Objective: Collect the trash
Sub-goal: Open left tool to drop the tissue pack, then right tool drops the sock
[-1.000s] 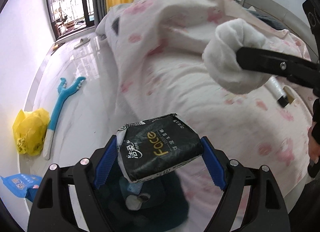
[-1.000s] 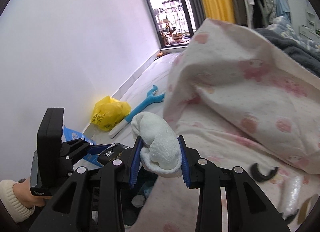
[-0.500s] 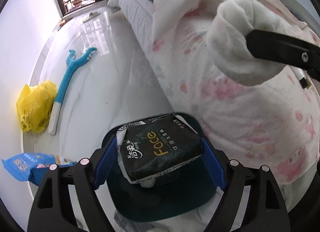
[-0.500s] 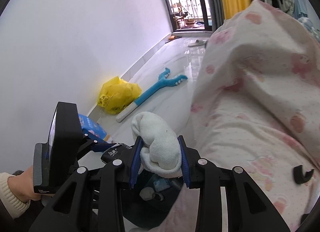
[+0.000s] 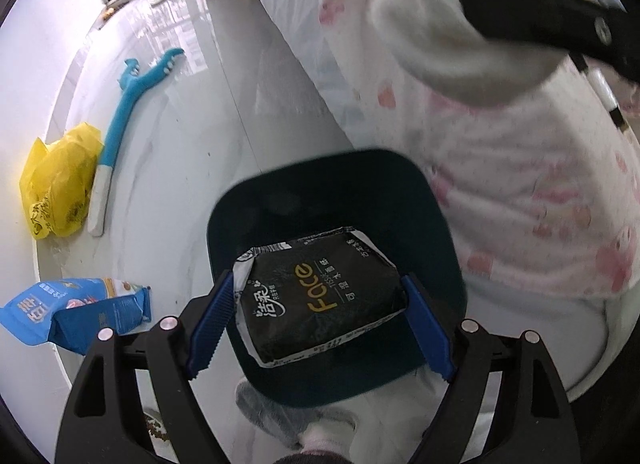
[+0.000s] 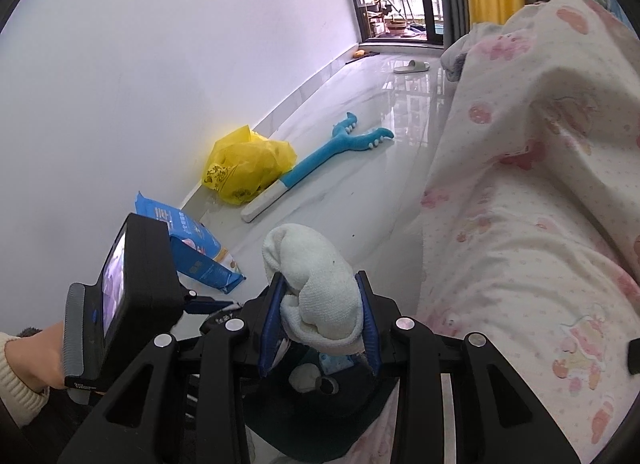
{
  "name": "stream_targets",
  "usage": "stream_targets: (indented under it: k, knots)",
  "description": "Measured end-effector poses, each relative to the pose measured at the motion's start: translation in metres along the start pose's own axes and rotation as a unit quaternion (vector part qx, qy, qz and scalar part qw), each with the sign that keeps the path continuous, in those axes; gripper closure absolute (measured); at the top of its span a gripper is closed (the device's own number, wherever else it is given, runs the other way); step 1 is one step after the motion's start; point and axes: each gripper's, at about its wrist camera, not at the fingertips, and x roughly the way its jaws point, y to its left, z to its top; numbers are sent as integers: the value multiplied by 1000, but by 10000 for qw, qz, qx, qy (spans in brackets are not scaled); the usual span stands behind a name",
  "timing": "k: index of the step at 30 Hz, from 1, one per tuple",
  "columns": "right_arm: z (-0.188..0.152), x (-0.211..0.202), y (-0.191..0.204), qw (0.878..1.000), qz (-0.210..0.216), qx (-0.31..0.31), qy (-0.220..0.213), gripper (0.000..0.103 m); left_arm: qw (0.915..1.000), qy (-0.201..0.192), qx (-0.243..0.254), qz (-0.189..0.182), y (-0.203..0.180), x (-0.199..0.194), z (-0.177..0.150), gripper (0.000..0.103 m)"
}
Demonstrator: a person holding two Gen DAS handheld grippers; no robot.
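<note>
My left gripper (image 5: pixel 320 316) is shut on a black tissue pack (image 5: pixel 320 300) with yellow lettering, held right above a dark teal trash bin (image 5: pixel 332 192) on the floor beside the bed. My right gripper (image 6: pixel 320 316) is shut on a rolled white sock (image 6: pixel 316 284), held over the same bin (image 6: pixel 320 416), which holds some small trash. The sock (image 5: pixel 448 28) and a right finger (image 5: pixel 540 20) show at the top right of the left wrist view. The left gripper's body (image 6: pixel 136 296) shows at the left of the right wrist view.
A bed with a pink-patterned white sheet (image 6: pixel 520 224) fills the right. On the glossy white floor by the wall lie a yellow plastic bag (image 6: pixel 244 168), a blue long-handled toy (image 6: pixel 320 160), a blue packet (image 6: pixel 188 240) and a slipper (image 6: pixel 412 66).
Both grippers have moved from above the bed out and down over the trash bin, each still holding its item. The bin now lies directly under the tissue pack.
</note>
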Motion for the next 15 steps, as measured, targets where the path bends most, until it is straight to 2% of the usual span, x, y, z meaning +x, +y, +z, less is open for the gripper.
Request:
stream_targets:
  k: [3,9,15]
  knots:
    - [-1,7,3,10000,39,-11,88,67,9999,152,64,-17,4,4,-8,16]
    - [-4,22,10,9996,115,-8,247,67,9998,186,-6,16,17,1,-16,9]
    - [-8,42,17,9987,144,-27,494,67,10000,-31,-82,43,30,-13,-21,9]
